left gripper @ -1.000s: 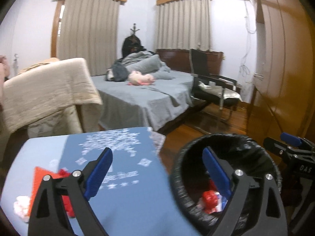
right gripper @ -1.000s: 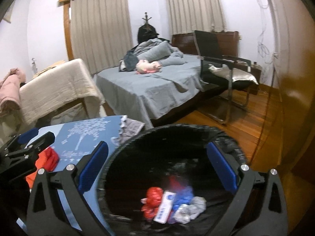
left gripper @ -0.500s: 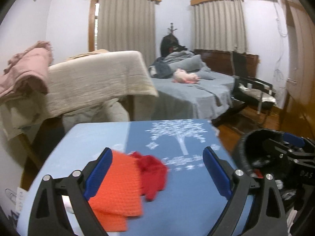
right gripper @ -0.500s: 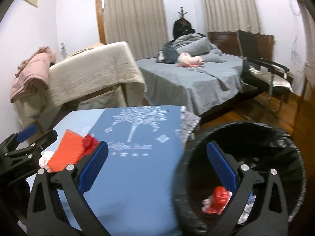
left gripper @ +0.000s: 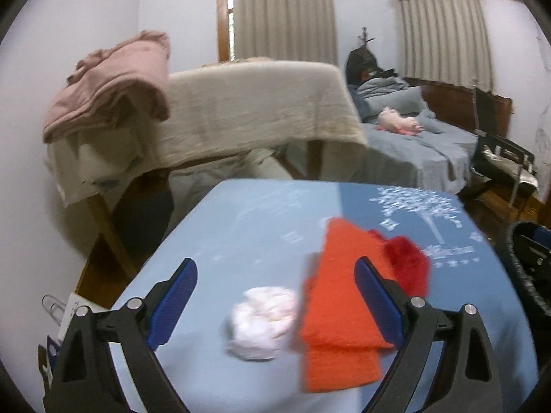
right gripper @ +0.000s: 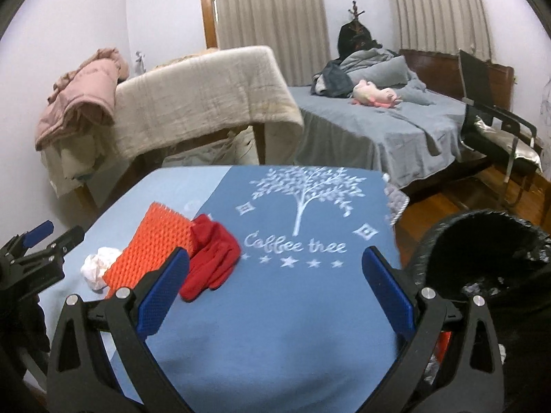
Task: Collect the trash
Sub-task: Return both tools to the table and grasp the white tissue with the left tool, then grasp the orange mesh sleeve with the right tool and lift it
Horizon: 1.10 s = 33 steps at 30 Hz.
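Note:
A crumpled white paper ball [left gripper: 261,323] lies on the blue tablecloth [left gripper: 248,227], between the fingers of my open, empty left gripper [left gripper: 275,296]. To its right lie an orange mesh pad [left gripper: 341,306] and a red cloth [left gripper: 406,268]. In the right wrist view the paper ball [right gripper: 98,266], orange pad [right gripper: 151,244] and red cloth [right gripper: 210,258] lie left of my open, empty right gripper [right gripper: 275,285]. The black-lined trash bin [right gripper: 489,258] stands at the table's right edge, with litter inside. The left gripper [right gripper: 38,251] shows at the far left.
Behind the table stands a rack draped with a beige blanket [right gripper: 206,93] and a pink garment [right gripper: 82,93]. A bed with grey bedding [right gripper: 378,120] is beyond. A black chair [right gripper: 492,117] stands on the wood floor at right.
Both grippers have swung left, away from the bin and over the table. The paper ball now sits between the left gripper's fingers. Both stay open.

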Tool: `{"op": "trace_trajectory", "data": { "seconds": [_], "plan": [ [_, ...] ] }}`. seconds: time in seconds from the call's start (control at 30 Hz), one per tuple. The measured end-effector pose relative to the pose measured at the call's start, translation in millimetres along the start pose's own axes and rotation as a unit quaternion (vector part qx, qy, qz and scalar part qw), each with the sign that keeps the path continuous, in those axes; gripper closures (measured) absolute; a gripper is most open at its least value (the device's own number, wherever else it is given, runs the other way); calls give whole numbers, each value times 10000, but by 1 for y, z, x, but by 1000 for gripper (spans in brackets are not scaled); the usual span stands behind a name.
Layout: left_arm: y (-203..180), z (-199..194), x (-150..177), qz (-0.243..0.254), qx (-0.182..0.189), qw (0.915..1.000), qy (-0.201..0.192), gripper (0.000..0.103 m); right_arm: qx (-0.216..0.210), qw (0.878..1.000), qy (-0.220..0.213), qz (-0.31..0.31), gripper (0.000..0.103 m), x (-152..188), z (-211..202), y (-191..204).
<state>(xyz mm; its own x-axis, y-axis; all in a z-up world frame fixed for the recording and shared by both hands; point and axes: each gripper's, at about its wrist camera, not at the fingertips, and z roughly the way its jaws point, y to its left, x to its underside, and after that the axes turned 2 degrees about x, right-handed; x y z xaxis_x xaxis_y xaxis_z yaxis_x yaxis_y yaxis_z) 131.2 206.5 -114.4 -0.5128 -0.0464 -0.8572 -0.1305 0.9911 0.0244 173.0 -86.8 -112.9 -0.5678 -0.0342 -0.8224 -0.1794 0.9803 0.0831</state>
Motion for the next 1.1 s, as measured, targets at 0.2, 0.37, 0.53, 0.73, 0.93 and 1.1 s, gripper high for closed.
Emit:
{"op": "trace_trajectory", "data": {
  "seconds": [0.2,0.37,0.53,0.73,0.93,1.1],
  "plan": [
    [19,21,14,-213,-87,9992,341,16,-76,9997,135,-199,6,6,15,19],
    [24,36,25,-248,-45,9979,589,18,-116,9993,237,-273,6,9,25,27],
    [27,51,32,-344,41,9957,865,23,-165,9987,300,-377,6,10,33,35],
    [29,67,35,-410,246,9913,1226,37,-236,9981,388,-420,6,12,42,41],
    [27,77,37,-440,563,9868,1453,59,-273,9976,465,-442,6,12,50,45],
    [28,73,37,-480,575,9879,1360,73,-265,9975,536,-387,6,10,58,45]
  ]
}}
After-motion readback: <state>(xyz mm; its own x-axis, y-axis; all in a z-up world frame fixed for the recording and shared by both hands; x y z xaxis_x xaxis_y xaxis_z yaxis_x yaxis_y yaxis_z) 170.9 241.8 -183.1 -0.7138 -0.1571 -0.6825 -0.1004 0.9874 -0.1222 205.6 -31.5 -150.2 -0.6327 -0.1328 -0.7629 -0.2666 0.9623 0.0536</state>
